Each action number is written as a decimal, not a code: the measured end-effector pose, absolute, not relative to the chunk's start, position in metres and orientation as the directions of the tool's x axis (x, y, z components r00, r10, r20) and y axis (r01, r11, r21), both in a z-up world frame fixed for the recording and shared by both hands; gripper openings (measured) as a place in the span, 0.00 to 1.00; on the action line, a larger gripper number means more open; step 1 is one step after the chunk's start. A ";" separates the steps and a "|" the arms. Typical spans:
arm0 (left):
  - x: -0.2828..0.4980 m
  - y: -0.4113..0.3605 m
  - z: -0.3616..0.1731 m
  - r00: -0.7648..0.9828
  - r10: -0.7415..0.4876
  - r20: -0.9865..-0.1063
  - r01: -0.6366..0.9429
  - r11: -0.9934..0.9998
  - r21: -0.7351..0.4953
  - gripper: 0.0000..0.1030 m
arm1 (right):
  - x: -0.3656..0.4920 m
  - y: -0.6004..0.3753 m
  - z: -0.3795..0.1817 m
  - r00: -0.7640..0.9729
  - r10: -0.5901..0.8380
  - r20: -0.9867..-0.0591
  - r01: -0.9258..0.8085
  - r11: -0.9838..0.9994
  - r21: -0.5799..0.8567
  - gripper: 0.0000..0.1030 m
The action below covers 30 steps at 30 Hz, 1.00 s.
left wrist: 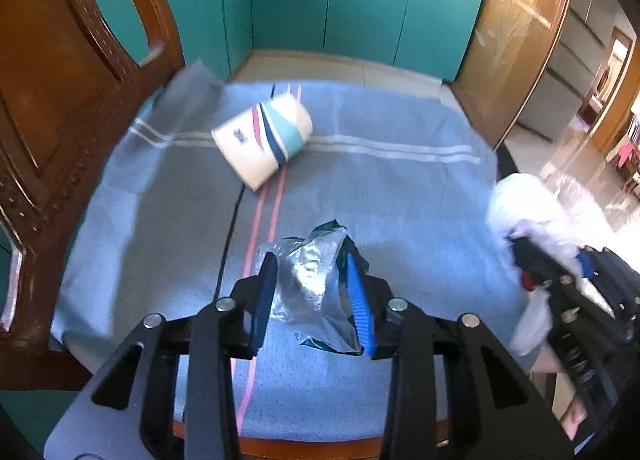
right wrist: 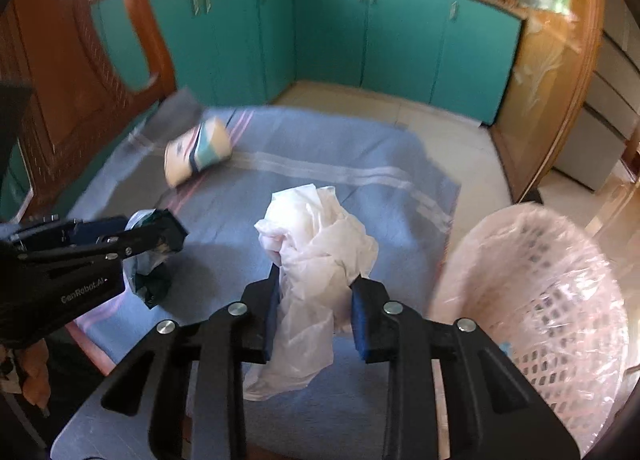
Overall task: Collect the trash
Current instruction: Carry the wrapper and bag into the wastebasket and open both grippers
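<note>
The left gripper (left wrist: 316, 296) is clamped on a crumpled silver and dark green foil wrapper (left wrist: 316, 280), its blue pads (left wrist: 362, 300) pressing the wrapper's sides at the near middle of a blue striped cloth (left wrist: 400, 200) spread over a table. The wrapper bulges up between the two pads and spills out past them toward the camera; whether it is clear of the cloth cannot be told.

To the right, the right gripper (right wrist: 316, 312) is closed on a bunched white plastic bag (right wrist: 320, 244), which puffs out above the pads and hangs down in a loose tail below them. In the left wrist view the same bag (left wrist: 524, 212) shows at the right edge of the cloth, blurred, with the black frame of the right gripper (left wrist: 560, 280) around it.

A paper cup (left wrist: 262, 136) with blue, teal and red bands lies on its side at the far left of the cloth, well apart from both grippers, its open mouth turned toward the near left.

A pale pink lattice basket (right wrist: 560, 300) lined with thin plastic stands just off the table's right side, beside the right gripper.

A carved wooden chair (left wrist: 60, 100) stands along the table's left edge. Teal cabinet doors (left wrist: 360, 4) run along the far wall, with a wooden door (left wrist: 516, 40) at the far right.
</note>
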<state>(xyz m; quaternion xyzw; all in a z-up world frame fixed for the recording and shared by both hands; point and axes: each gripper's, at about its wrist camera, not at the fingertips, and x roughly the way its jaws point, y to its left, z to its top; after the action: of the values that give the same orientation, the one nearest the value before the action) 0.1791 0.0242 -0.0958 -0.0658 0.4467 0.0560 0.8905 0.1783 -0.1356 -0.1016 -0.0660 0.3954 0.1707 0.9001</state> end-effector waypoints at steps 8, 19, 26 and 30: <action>0.175 0.002 -0.079 0.674 -0.018 -0.738 -0.078 0.992 -0.096 0.35 | 0.167 -0.211 -0.055 0.765 0.152 -0.626 -0.193 0.981 0.003 0.29; 0.181 -0.084 -0.057 0.702 -0.111 -0.703 0.088 0.994 -0.070 0.35 | 0.154 -0.324 -0.055 0.753 -0.039 -0.657 0.084 0.996 0.037 0.29; 0.194 -0.176 -0.041 0.597 -0.326 -0.733 0.344 0.929 -0.132 0.35 | 0.154 -0.348 -0.067 0.702 -0.078 -0.708 0.133 0.991 0.023 0.29; 0.193 -0.212 -0.065 0.530 -0.380 -0.758 0.436 0.889 -0.140 0.36 | 0.145 -0.361 -0.064 0.712 -0.075 -0.698 0.155 0.987 0.052 0.29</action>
<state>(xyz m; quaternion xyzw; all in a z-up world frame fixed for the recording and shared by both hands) 0.1932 -0.2121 -0.0650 0.0332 0.4248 -0.2332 0.8741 0.1450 -0.3607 -0.0640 0.0533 0.3745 -0.0624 0.9236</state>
